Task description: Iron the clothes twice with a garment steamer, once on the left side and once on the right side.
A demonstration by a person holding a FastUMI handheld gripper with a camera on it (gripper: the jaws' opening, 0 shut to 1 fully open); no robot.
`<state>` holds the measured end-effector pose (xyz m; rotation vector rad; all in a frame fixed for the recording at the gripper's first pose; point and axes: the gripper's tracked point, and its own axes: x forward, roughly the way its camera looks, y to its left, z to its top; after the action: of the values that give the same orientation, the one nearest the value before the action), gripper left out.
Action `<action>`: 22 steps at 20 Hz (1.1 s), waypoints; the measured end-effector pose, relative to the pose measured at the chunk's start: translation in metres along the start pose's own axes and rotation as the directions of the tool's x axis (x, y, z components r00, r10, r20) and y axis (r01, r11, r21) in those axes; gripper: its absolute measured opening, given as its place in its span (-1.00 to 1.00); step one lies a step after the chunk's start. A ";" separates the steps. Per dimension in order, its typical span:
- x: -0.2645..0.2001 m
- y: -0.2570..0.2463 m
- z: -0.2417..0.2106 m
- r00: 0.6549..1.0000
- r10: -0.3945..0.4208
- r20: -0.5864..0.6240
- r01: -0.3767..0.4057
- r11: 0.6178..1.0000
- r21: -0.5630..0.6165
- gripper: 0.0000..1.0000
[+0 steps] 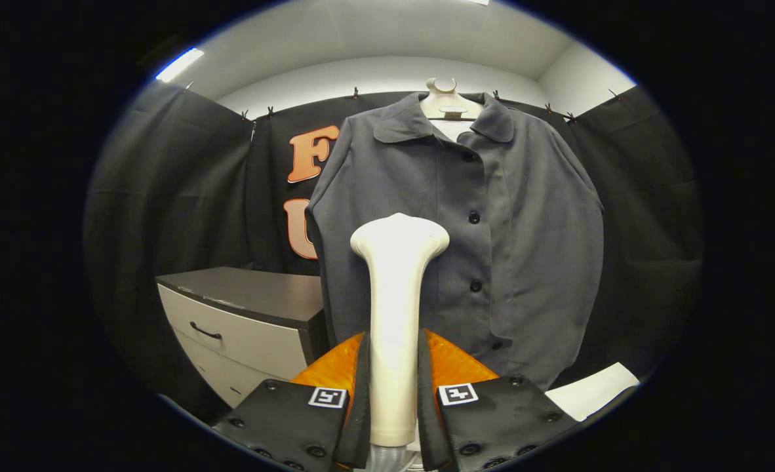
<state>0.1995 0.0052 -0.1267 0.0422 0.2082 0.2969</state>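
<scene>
A dark grey buttoned shirt [492,223] hangs on a pale hanger [446,98] against the booth's black wall, facing me. My gripper [394,367] is shut on the cream handle of the garment steamer [397,295], both fingers pressing its sides. The steamer stands upright between the fingers. Its wide head is level with the shirt's middle, over the left half of the shirt front, beside the button row. I cannot tell whether the head touches the cloth.
A low cabinet [243,321] with a dark top and pale drawers stands left of the shirt, near its hem. A white sheet-like surface [594,390] lies low on the right, beyond the right finger.
</scene>
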 end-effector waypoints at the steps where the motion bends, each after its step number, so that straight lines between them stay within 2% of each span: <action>1: -0.002 0.000 -0.005 1.000 0.000 -0.006 0.000 1.000 0.000 -0.25; 14: -0.017 0.001 -0.064 0.995 -0.011 -0.095 0.011 1.000 0.003 -0.25; 22: -0.037 0.006 -0.053 0.999 0.001 -0.051 -0.002 1.000 -0.006 -0.25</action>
<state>0.1521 0.0008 -0.1710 0.0290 0.2582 0.3002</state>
